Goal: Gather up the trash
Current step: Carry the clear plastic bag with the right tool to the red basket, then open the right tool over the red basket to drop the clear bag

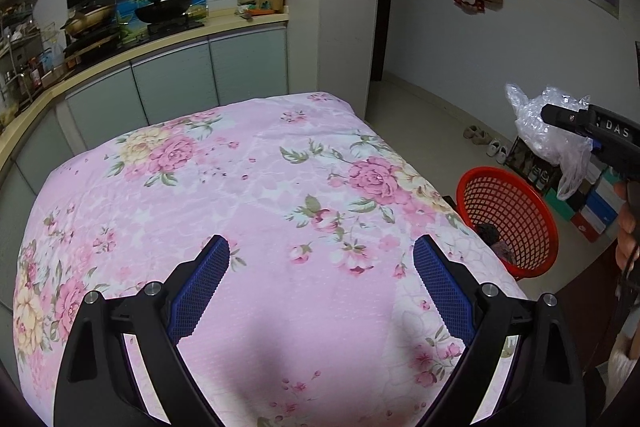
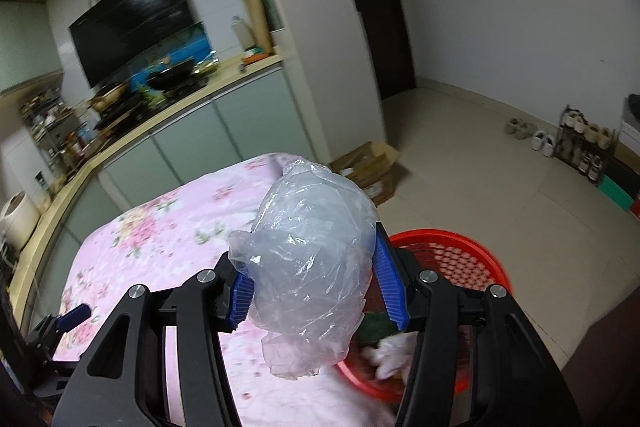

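Floral tablecloth (image 1: 248,195) under empty, spread left gripper (image 1: 321,269); "DAS"-marked right gripper (image 2: 314,285) clenching plastic bag (image 2: 316,267).

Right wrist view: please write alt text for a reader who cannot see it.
The right gripper holds a crumpled clear plastic bag over a table with a pink floral cloth. A red mesh basket stands beside the table, trash inside.

Both cams look down over the floral tabletop (image 1: 248,163) toward the kitchen counter (image 1: 168,39); right one sits nearer its right edge, both catching the red basket (image 2: 472,251).
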